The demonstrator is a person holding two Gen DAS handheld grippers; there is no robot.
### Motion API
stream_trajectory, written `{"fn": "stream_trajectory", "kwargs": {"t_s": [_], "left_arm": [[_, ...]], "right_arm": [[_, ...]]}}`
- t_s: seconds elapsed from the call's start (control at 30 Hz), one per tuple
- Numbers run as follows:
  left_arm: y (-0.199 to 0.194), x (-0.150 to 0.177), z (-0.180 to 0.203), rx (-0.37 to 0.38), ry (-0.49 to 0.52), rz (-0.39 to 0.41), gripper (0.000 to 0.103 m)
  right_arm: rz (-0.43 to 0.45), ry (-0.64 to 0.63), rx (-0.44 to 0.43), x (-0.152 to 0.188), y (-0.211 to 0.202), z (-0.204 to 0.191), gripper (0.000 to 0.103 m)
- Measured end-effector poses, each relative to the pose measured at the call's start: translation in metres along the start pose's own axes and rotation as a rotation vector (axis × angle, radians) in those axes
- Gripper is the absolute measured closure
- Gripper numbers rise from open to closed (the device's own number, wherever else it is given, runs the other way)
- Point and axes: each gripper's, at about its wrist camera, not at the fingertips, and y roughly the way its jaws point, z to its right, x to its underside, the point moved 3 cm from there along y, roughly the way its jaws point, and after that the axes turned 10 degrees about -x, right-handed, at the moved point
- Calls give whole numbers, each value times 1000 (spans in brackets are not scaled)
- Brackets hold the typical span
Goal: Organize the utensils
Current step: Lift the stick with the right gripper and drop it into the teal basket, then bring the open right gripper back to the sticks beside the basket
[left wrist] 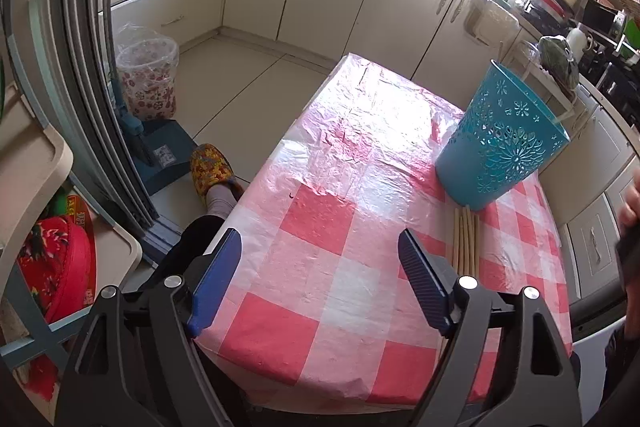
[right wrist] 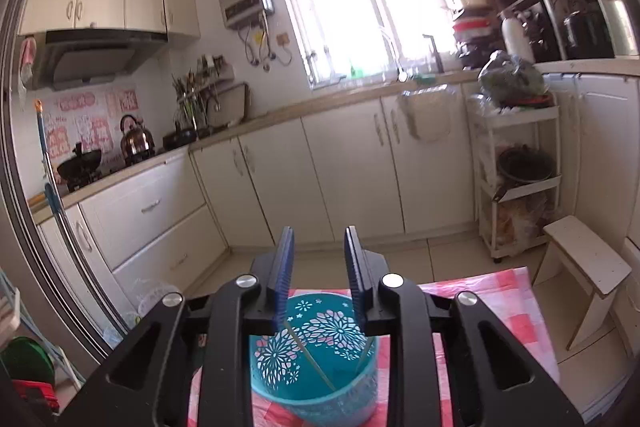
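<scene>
- A small kitchen with cream cabinets surrounds a table [left wrist: 320, 267] covered in a pink-and-white checked cloth under crinkled clear plastic; the bright window washes out the far end of the cloth and much of the counter behind it.
- In the left wrist view a teal cutout basket [left wrist: 500, 143] stands upright on the right side of the table, and a bundle of pale wooden chopsticks [left wrist: 466, 243] lies flat just in front of its base (their far ends touch or slip under it, which cannot be told).
- The near ends of the chopsticks are hidden behind the right finger of the left gripper [left wrist: 320, 259].
- The left gripper hangs above the near part of the table, its blue-padded jaws spread wide with only cloth showing between them.
- In the right wrist view the right gripper [right wrist: 320, 259] sits right over the basket's mouth, jaws partly apart and gripping nothing.
- Two thin chopsticks in the basket [right wrist: 312, 363] lean against its inner wall; their upper ends vanish behind the gripper's frame.
- At the right edge of the left view, part of a hand [left wrist: 630, 203] shows, blurred and cut off.
- A foot in a patterned slipper [left wrist: 210, 167] rests on the floor left of the table, beside a lined waste bin [left wrist: 148, 83].
</scene>
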Motion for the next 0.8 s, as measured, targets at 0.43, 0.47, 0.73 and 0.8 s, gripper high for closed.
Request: {"fn": "stream_trajectory", "kwargs": {"t_s": [0.43, 0.47, 0.73, 0.8], "left_arm": [[-11, 14, 5, 7, 29, -6, 25], [-11, 15, 5, 8, 33, -9, 25], [-6, 22, 1, -1, 28, -35, 23], [-4, 23, 1, -1, 27, -40, 23]], "right_arm": [[-473, 191, 65, 168, -22, 11, 79], [-500, 200, 68, 177, -15, 11, 79], [-595, 208, 97, 204, 36, 10, 83], [-611, 195, 106, 210, 42, 9, 83]]}}
